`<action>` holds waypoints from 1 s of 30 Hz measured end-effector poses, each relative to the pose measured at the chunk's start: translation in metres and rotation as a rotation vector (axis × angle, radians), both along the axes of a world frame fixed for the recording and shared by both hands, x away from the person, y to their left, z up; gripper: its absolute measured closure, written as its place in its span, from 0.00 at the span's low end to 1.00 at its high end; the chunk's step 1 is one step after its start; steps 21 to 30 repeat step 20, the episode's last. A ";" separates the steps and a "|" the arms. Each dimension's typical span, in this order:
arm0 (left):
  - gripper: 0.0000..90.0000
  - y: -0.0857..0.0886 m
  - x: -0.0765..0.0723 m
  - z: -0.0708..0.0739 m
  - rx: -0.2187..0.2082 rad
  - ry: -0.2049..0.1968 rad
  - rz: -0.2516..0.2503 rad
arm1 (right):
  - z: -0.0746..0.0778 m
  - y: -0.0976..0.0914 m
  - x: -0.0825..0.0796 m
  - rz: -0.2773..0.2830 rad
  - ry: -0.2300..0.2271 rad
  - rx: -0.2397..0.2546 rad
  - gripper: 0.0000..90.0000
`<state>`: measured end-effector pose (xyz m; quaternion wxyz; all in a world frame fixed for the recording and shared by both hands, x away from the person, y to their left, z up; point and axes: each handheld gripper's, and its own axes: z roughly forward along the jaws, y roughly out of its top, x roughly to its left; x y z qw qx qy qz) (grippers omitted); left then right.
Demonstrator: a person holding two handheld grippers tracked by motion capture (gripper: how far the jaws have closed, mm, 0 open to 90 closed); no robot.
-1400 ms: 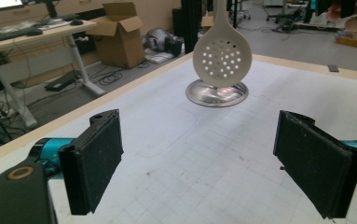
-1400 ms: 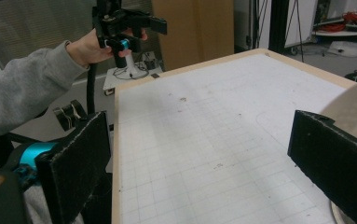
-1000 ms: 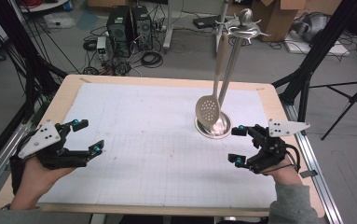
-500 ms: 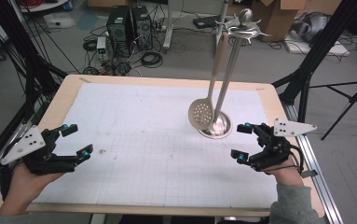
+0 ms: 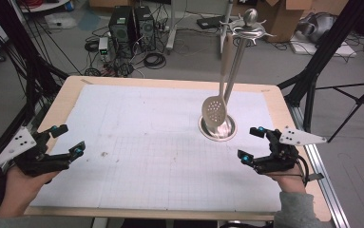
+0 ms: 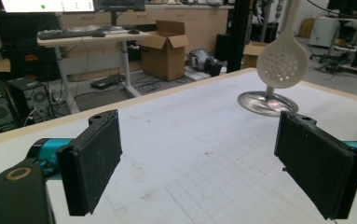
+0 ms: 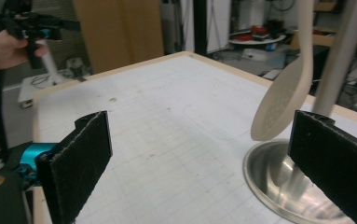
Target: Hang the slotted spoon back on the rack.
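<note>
White gridded matting covers the desk (image 5: 65, 95) almost to its wooden edges, bare between the hands. From above, left tongs (image 5: 66, 140) and right tongs (image 5: 252, 142) gape wide near the front corners. Left gripper view: slotted spoon (image 6: 282, 63) hangs on its stand (image 6: 267, 102), well away. Right gripper view: spoon just ahead.

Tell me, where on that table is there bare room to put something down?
Most of the white mat is bare: the whole stretch between the left tool and the stand, and the far strip along the table's back edge. It is tight only by the stand, where the hanging spoon and right tool sit close.
</note>
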<state>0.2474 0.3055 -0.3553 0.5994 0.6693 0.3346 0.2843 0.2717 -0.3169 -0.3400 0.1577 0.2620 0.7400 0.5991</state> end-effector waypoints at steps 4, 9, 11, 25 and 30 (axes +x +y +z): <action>0.17 0.003 -0.001 -0.001 0.004 0.000 0.006 | -0.003 -0.009 -0.006 -0.080 -0.033 0.046 0.05; 0.17 0.006 -0.004 -0.004 0.024 -0.002 0.021 | -0.006 -0.025 -0.014 -0.163 -0.068 0.114 0.05; 0.17 0.008 -0.003 -0.005 0.027 0.000 0.042 | -0.010 -0.030 -0.017 -0.169 -0.063 0.103 0.05; 0.17 0.008 0.002 -0.013 0.026 0.028 0.090 | -0.022 -0.043 -0.018 -0.210 -0.033 0.115 0.05; 0.17 0.008 0.002 -0.013 0.026 0.028 0.090 | -0.022 -0.043 -0.018 -0.210 -0.033 0.115 0.05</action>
